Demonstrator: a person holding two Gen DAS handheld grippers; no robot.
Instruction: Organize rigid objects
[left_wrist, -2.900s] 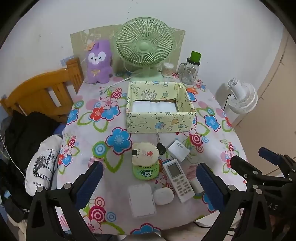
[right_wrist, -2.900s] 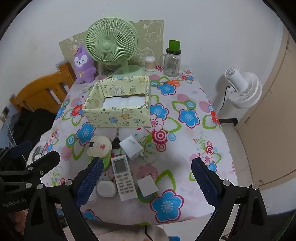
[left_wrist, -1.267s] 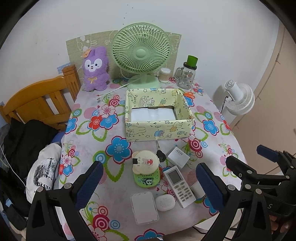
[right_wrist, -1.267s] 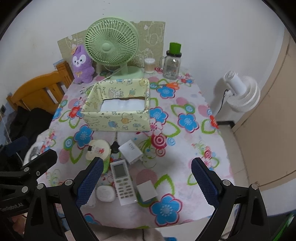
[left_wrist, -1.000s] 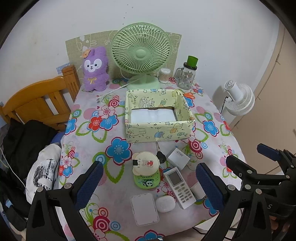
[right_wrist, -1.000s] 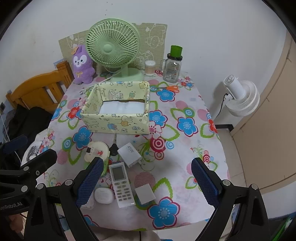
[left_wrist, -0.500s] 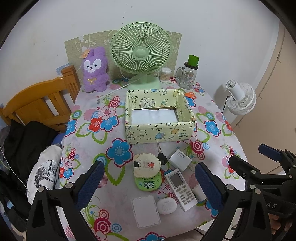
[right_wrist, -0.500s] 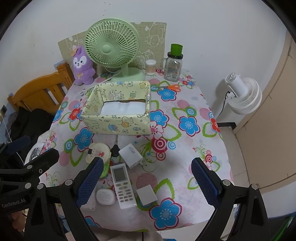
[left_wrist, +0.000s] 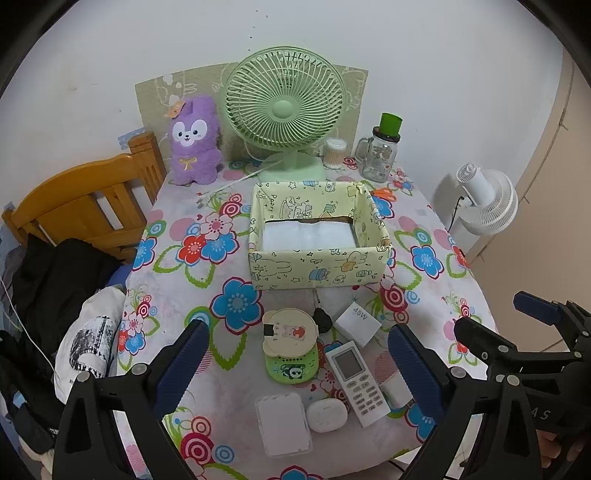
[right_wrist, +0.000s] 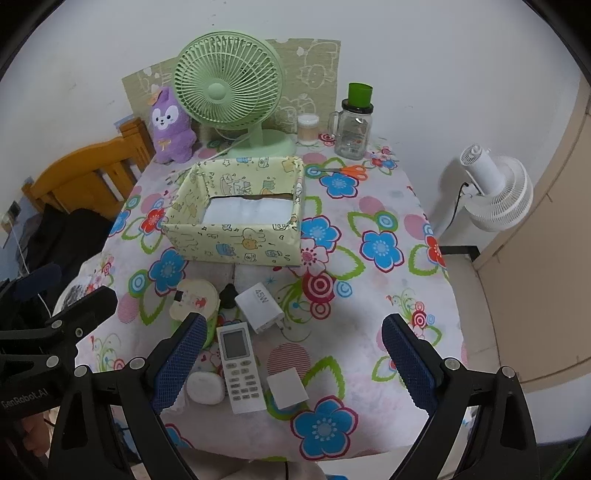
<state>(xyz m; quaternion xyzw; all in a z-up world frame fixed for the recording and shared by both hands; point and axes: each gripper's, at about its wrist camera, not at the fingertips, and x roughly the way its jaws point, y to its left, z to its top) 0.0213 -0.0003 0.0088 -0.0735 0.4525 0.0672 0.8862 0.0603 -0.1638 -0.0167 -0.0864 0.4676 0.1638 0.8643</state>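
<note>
A yellow cartoon-print box (left_wrist: 317, 271) (right_wrist: 236, 245) stands mid-table, lined white inside. In front of it lie a white remote (left_wrist: 356, 376) (right_wrist: 240, 369), a white 45W charger (left_wrist: 357, 323) (right_wrist: 260, 306), a cream and green round gadget (left_wrist: 290, 345) (right_wrist: 194, 299), a black key fob (left_wrist: 322, 320) (right_wrist: 228, 293), a white oval case (left_wrist: 327, 415) (right_wrist: 205, 387), a clear flat case (left_wrist: 282, 424) and a small white square block (right_wrist: 286, 387). My left gripper (left_wrist: 297, 354) and right gripper (right_wrist: 291, 350) hang open above the table's near edge, holding nothing.
A green desk fan (left_wrist: 284, 107), a purple plush (left_wrist: 194, 142), a cotton-swab jar (left_wrist: 334, 153), a glass mug with green lid (left_wrist: 380, 153) and orange scissors (right_wrist: 349, 170) stand at the back. A wooden chair (left_wrist: 85, 206) with clothes is left; a white floor fan (left_wrist: 487, 203) right.
Both grippers have drifted slightly, so the table shifts a little in view. Nothing on the table has moved, and both grippers stay open.
</note>
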